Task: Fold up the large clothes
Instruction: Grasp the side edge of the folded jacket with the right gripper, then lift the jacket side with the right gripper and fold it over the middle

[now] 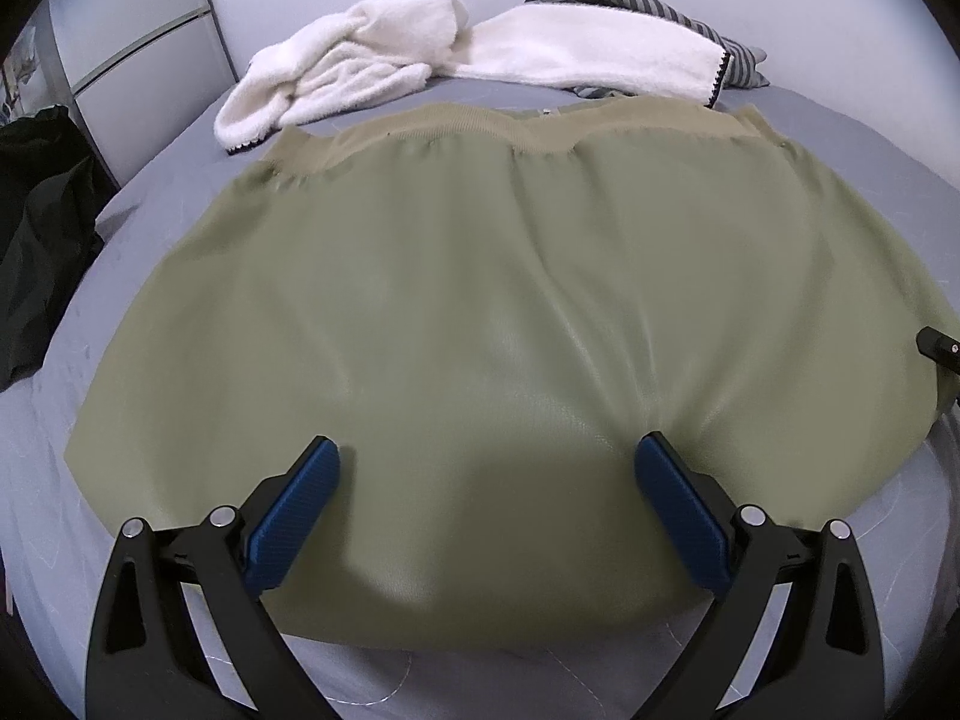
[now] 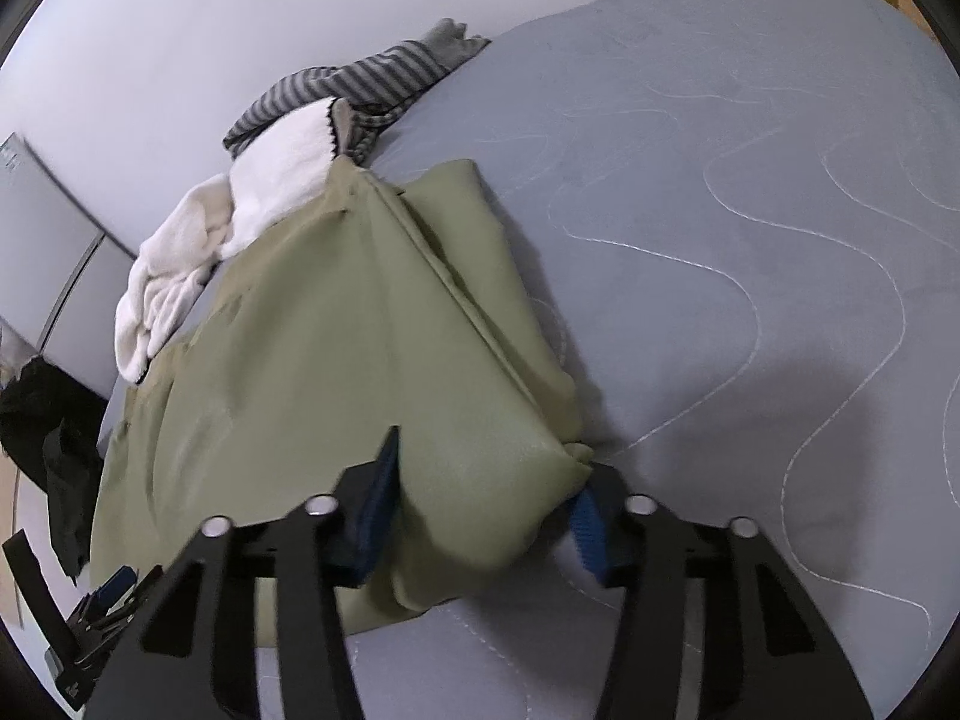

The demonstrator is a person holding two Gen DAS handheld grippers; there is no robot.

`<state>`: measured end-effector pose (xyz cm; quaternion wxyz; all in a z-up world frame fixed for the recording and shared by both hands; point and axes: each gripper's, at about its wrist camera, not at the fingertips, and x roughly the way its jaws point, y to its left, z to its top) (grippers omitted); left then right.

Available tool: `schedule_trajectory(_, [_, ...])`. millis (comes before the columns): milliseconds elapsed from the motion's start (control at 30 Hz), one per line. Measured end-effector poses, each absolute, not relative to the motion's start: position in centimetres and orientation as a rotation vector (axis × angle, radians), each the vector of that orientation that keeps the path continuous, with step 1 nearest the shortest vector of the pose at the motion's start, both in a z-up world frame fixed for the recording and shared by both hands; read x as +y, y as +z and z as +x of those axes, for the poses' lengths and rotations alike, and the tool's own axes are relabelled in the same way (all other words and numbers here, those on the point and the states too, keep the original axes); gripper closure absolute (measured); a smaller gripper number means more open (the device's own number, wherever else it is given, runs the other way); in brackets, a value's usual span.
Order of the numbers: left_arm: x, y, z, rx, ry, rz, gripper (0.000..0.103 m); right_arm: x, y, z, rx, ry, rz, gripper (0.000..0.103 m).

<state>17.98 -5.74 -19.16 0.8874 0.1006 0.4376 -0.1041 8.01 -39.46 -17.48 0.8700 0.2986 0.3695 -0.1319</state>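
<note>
An olive green garment (image 1: 480,312) lies spread flat on the grey bed (image 1: 150,372), its ribbed band at the far edge. My left gripper (image 1: 487,468) is open just above the garment's near part, with nothing between its blue pads. In the right wrist view the garment (image 2: 336,360) has its right side folded over. My right gripper (image 2: 486,480) stands open around the garment's near right corner, which bulges between the blue pads (image 2: 585,525). The pads do not visibly pinch it.
A white fleece garment (image 1: 372,60) and a striped grey garment (image 1: 630,0) lie at the far edge of the bed by the wall. Dark clothing (image 1: 42,228) sits off the bed's left side. Bare quilted bed (image 2: 750,240) stretches to the right.
</note>
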Motion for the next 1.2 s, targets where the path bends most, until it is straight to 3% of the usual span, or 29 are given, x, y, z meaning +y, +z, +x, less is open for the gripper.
schedule_trajectory(67, [-5.7, -19.3, 18.0, 0.912, -0.218, 0.2, 0.006, -39.7, -17.5, 8.0, 0.757, -0.245, 0.659, 0.073])
schedule_trajectory(300, [-5.9, -19.5, 17.8, 0.895, -0.216, 0.207, 0.006, -39.3, -15.7, 7.8, 0.719, -0.187, 0.663, 0.081])
schedule_trajectory(900, [-5.8, -19.8, 18.1, 0.911, -0.22, 0.227, 0.006, -29.4, -3.5, 10.2, 0.567, 0.12, 0.493, 0.083])
schedule_trajectory(1200, [-5.4, -20.0, 18.1, 0.911, -0.24, 0.211, 0.006, -22.1, -1.3, 13.6, 0.602, 0.245, 0.378, 0.083])
